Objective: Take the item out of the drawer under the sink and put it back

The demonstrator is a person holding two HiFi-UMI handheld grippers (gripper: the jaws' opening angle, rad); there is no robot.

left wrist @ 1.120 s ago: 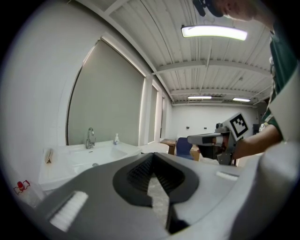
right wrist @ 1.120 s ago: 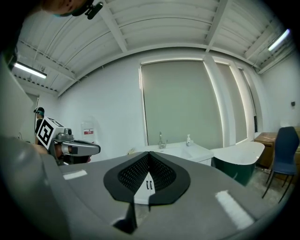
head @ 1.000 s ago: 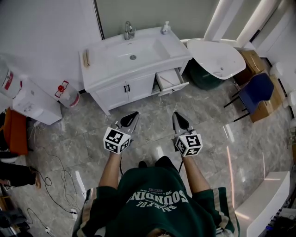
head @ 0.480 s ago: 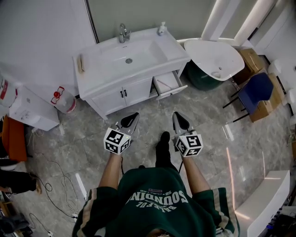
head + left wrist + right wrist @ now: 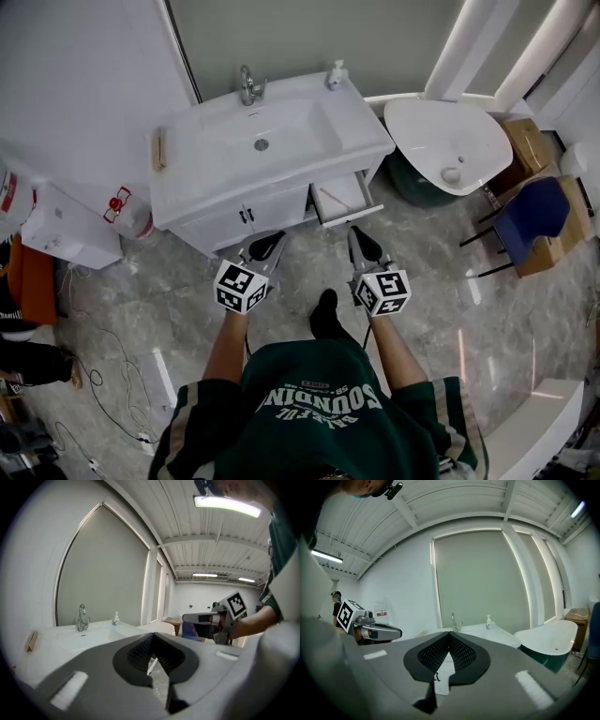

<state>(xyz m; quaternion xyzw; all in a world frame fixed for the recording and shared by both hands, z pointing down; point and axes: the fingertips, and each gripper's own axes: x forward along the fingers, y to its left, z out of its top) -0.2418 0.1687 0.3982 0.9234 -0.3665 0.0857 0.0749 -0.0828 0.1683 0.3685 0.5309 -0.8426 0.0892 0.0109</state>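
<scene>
The person is standing at a white sink cabinet [image 5: 230, 208] and is holding both tools level, pointing toward its front. The left gripper [image 5: 273, 241] is keeping its jaws pressed together, with nothing between them. The right gripper [image 5: 355, 236] is likewise holding its jaws closed tip to tip and is carrying nothing. Both tools are hanging over the tiled floor [image 5: 441, 281], near the cabinet but not touching it. The drawer [image 5: 349, 204] under the right end of the sink [image 5: 272, 141] is standing pulled out, just ahead of the right gripper. A thin item [image 5: 330, 197] is lying slantwise inside that drawer; it is showing too small to identify. A faucet [image 5: 247, 86] and a soap bottle [image 5: 335, 73] are standing at the sink's rear edge.
</scene>
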